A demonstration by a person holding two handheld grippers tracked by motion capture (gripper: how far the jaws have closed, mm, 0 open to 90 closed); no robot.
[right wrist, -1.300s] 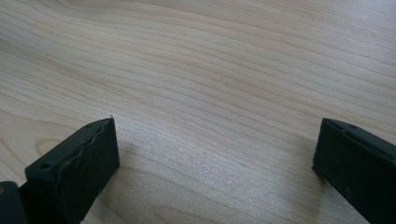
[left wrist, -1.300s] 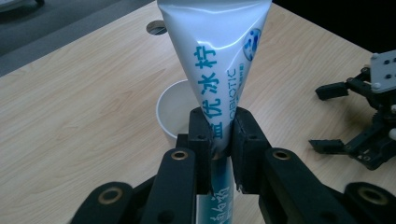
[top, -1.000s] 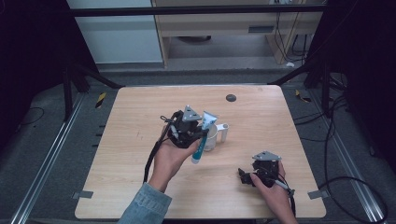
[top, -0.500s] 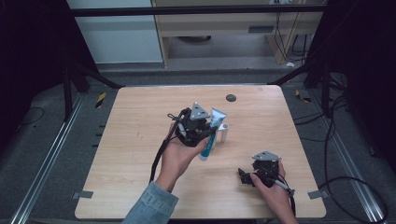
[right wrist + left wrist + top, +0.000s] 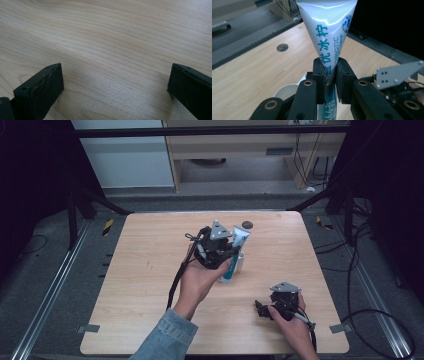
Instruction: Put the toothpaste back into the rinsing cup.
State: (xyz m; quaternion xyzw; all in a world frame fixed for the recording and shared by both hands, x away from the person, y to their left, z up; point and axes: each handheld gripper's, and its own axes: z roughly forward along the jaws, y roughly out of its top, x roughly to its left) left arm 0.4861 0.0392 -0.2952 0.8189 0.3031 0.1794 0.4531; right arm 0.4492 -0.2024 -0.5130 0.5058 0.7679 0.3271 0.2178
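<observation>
The left gripper (image 5: 223, 254) is held up over the middle of the wooden table (image 5: 140, 270), its jaws pinching a toothpaste tube (image 5: 235, 251) at mid-length. In the high view the tube stands nearly upright, slightly tilted, its flat crimped end at the top and its narrower end pointing down toward a small white cup (image 5: 240, 261) that stands on the table just beside the gripper. The left hand (image 5: 200, 281) wraps the gripper from below, a denim sleeve (image 5: 167, 338) trailing back to the table's near edge, and the gripper's cable hangs down along the wrist.

The left gripper view gives the grip closely — the tube (image 5: 329, 37), pale blue-white with teal lettering, fans out wide above the two black jaws and narrows where they squeeze it. Below and to the left of the jaws the rim of the white cup (image 5: 287, 91) shows, and farther off a round dark hole (image 5: 282, 47) sits in the tabletop.

The right gripper (image 5: 263, 306) rests low near the table's near right corner, held by the right hand (image 5: 292, 322), well apart from the tube. In the right gripper view its jaws are spread wide over bare wood grain (image 5: 112, 50) — nothing lies between them.
</observation>
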